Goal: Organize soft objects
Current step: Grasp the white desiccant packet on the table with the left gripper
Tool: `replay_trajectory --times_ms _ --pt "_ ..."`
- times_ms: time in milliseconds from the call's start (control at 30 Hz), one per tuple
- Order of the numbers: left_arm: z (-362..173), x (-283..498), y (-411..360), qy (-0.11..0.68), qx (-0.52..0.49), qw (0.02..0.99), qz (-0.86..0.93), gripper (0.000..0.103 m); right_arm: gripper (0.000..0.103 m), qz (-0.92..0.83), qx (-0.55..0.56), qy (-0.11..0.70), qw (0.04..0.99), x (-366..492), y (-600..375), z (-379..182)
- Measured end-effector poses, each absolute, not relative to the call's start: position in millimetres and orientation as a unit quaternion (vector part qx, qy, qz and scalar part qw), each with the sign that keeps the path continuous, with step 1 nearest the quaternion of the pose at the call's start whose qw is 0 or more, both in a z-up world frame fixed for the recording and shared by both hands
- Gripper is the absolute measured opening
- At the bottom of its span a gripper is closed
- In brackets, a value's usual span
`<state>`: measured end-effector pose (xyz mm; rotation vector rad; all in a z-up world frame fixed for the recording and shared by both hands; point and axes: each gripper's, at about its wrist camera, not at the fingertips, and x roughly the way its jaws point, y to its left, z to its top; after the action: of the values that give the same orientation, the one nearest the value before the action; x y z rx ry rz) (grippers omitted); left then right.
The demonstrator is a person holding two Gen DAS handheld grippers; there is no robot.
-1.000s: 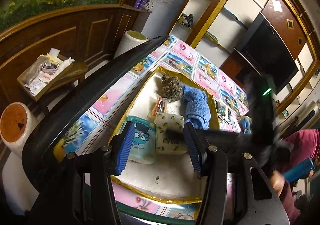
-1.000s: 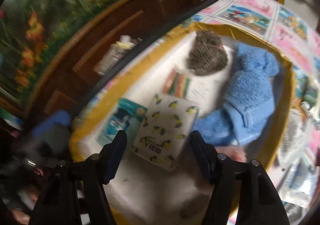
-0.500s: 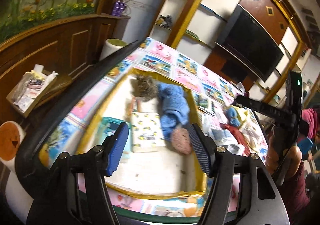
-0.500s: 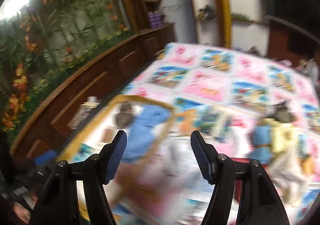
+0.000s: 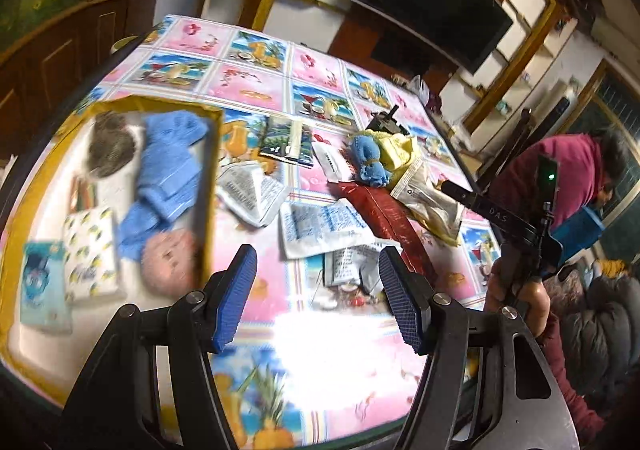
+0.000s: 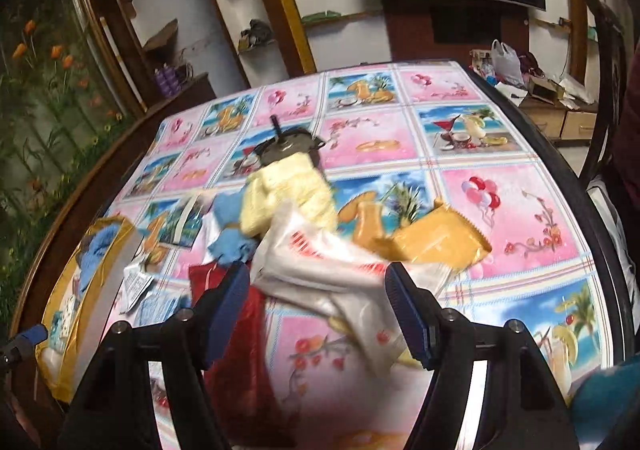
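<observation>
A gold-rimmed box (image 5: pixel 210 185) on the left holds a grey knit hat (image 5: pixel 110 147), a blue towel (image 5: pixel 168 173), a pink round puff (image 5: pixel 168 262) and two tissue packs. My left gripper (image 5: pixel 318 292) hangs open and empty over the tablecloth, right of the box. A yellow cloth (image 6: pixel 288 193) and a blue cloth (image 6: pixel 232 242) lie in a pile mid-table. My right gripper (image 6: pixel 318 304) is over that pile, its jaws opening above a white plastic packet (image 6: pixel 320 270), with nothing pressed between them.
The pile also has a red packet (image 6: pixel 240 350), an orange packet (image 6: pixel 436 238), printed white sachets (image 5: pixel 316 226) and a dark lidded thing (image 6: pixel 288 145). A person in a maroon top (image 5: pixel 568 169) stands at the table's right edge. The far tablecloth (image 6: pixel 512 217) is bare.
Both grippers have swung right, away from the box and toward the pile. The pink puff, absent from the box a second ago, now lies by the blue towel. The right jaws stand wider.
</observation>
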<state>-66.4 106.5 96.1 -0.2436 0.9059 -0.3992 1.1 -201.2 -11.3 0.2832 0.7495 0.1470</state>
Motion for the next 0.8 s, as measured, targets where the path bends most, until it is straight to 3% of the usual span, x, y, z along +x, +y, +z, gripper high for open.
replay_trajectory --times_ms 233,367,633,800 --pt "58.1 23.2 47.6 0.490 -0.112 0.838 -0.213 0.064 0.071 0.111 0.187 0.371 0.903 -2.9 -216.0 -30.4" --pt "22.4 55.2 32.0 0.530 -0.075 0.825 -0.184 0.064 0.071 0.111 0.158 0.357 0.914 -10.5 -205.3 -24.1" --pt "22.7 10.4 15.3 0.597 -0.089 0.737 -0.305 0.064 0.071 0.114 0.160 0.359 0.912 -10.8 -204.7 -25.2" --pt "45.4 -26.8 25.4 0.544 -0.057 0.781 -0.302 0.064 0.071 0.115 0.166 0.364 0.909 -9.5 -205.8 -29.2"
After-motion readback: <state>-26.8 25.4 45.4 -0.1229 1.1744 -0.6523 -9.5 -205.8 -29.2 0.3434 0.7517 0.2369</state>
